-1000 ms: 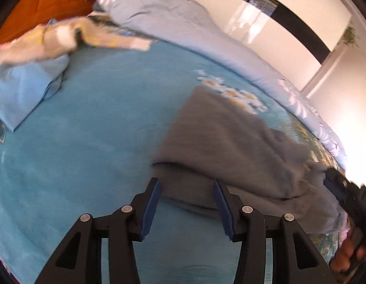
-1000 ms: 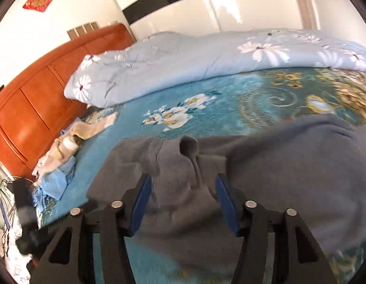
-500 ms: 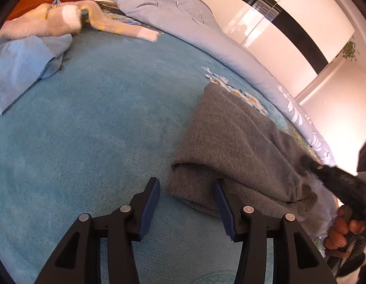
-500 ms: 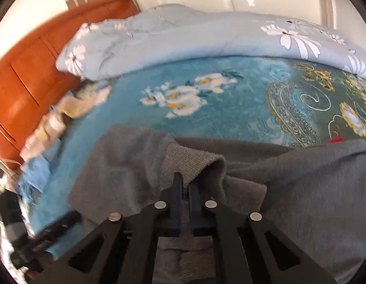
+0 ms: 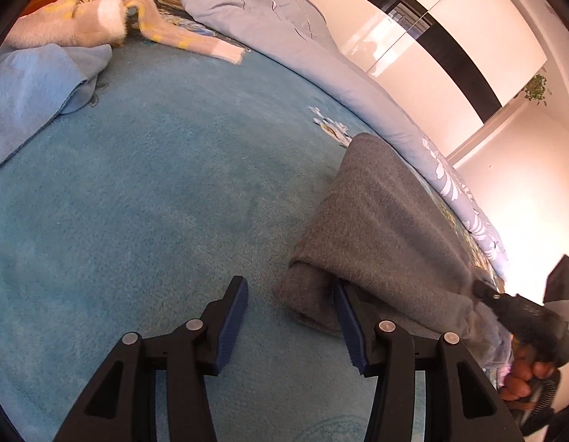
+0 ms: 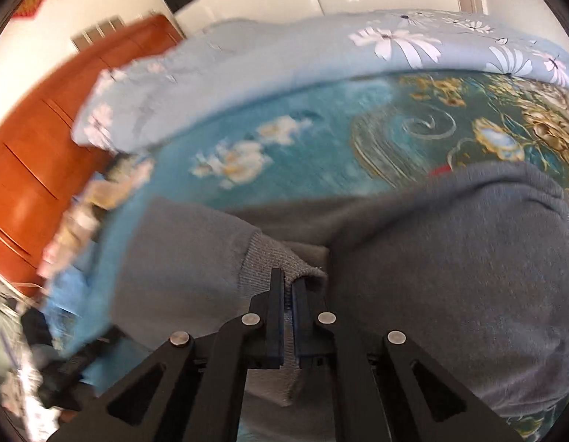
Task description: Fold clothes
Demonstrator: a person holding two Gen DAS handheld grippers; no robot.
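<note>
A grey sweater (image 5: 387,243) lies partly folded on the blue bedspread (image 5: 155,191). My left gripper (image 5: 290,302) is open, its right finger touching the sweater's near folded corner, its left finger over bare bedspread. In the right wrist view my right gripper (image 6: 288,287) is shut on the sweater's ribbed cuff (image 6: 280,261), with the grey sweater body (image 6: 450,258) spread to the right. The right gripper also shows in the left wrist view (image 5: 520,309), at the sweater's far end.
A light blue cloth (image 5: 34,88) and a cream and yellow garment (image 5: 100,22) lie at the bed's far left. A floral duvet (image 5: 284,37) is bunched along the far side. A wooden headboard (image 6: 30,154) stands at the left. White wardrobe doors are behind.
My right gripper went from open to shut on the sweater's cuff and is pulling it. My left gripper stayed open and shifted left, so the sweater now sits at its right finger.
</note>
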